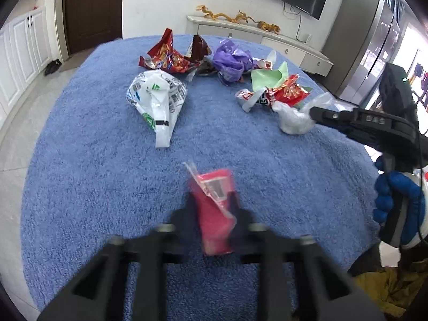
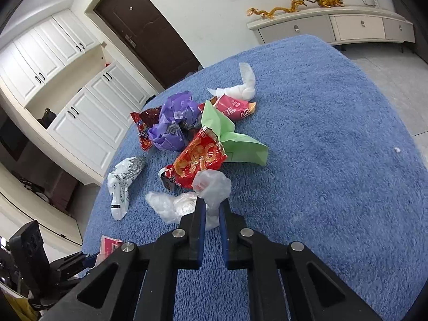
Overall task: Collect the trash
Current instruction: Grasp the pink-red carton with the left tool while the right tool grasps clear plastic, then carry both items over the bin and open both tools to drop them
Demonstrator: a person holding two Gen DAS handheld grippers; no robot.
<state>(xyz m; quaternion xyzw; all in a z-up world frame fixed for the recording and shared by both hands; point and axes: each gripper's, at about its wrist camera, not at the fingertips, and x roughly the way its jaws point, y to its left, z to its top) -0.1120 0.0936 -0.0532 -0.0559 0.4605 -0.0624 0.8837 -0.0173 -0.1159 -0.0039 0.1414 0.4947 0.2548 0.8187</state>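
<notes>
Both grippers pinch trash: left (image 1: 212, 208) a pink packet (image 1: 214, 208), right (image 2: 212, 208) clear plastic (image 2: 211, 187) (pile ahead).

Blue fuzzy cover (image 2: 334, 147), crumpled wrappers and bags heaped on it, white printed bag (image 1: 157, 99) apart.
</notes>
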